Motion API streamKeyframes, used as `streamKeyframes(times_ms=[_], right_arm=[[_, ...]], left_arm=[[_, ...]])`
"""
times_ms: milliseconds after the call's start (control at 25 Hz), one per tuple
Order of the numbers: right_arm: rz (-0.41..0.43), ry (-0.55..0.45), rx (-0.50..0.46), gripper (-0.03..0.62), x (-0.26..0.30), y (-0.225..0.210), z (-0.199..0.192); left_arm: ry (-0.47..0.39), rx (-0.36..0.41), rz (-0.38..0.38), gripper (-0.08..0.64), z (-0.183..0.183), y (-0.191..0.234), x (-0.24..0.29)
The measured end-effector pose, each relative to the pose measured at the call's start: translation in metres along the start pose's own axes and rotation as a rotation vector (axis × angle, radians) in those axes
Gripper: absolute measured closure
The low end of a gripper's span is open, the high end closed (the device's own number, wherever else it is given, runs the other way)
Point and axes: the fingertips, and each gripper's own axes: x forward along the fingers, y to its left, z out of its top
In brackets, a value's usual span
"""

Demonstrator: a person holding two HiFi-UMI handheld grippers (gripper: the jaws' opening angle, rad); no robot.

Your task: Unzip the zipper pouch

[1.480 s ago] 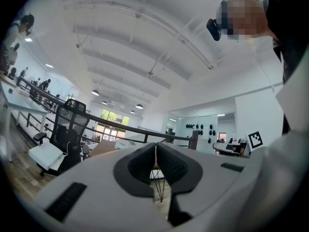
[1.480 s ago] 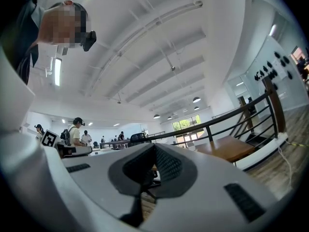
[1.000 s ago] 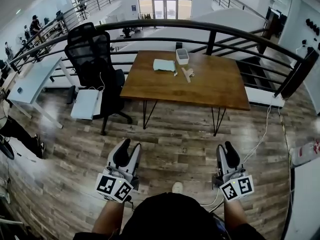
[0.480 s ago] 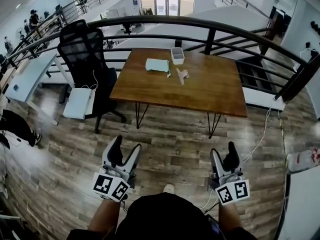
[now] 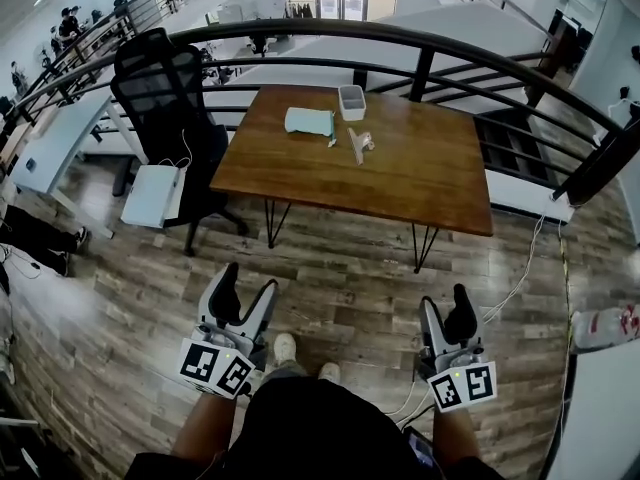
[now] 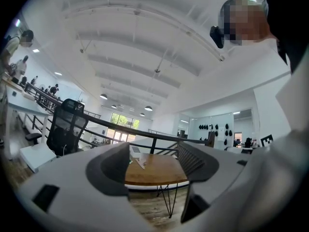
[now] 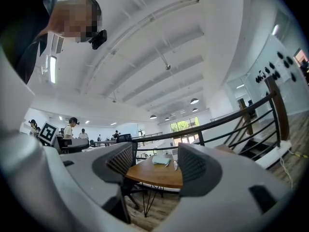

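Note:
The light teal zipper pouch (image 5: 309, 121) lies flat at the far side of a wooden table (image 5: 400, 183), well ahead of me across the plank floor. My left gripper (image 5: 247, 286) and right gripper (image 5: 446, 308) are held level in front of my body, far short of the table. Both have just been opening; the right has eased in slightly. Both stand open with nothing between the jaws. In the right gripper view (image 7: 154, 167) the pouch (image 7: 161, 161) shows between the jaws. In the left gripper view (image 6: 154, 164) only the table (image 6: 157, 172) and small items show.
A white container (image 5: 351, 100) and a pale wooden object (image 5: 358, 146) sit beside the pouch. A black office chair (image 5: 165, 88) stands left of the table, with a white desk (image 5: 50, 153) further left. A curved dark railing (image 5: 420, 48) runs behind. A white cable (image 5: 520, 278) trails on the floor.
Both grippers' jaws have spread wider than a second ago. The table and chair sit lower and nearer in the head view as I move towards them.

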Motion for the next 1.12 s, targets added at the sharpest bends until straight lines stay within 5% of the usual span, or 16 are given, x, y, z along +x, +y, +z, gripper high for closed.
streamKeyframes(times_ms=[600, 1120], right_arm=[[-0.077, 0.003, -0.009, 0.354, 0.046, -0.032, 0.001], [-0.091, -0.011, -0.069, 0.373, 0.162, -0.033, 0.021]], left_arm=[[-0.006, 0.003, -0.061, 0.253, 0.001, 0.032, 0.076], [-0.024, -0.023, -0.046, 0.255, 0.018, 0.12, 0.161]])
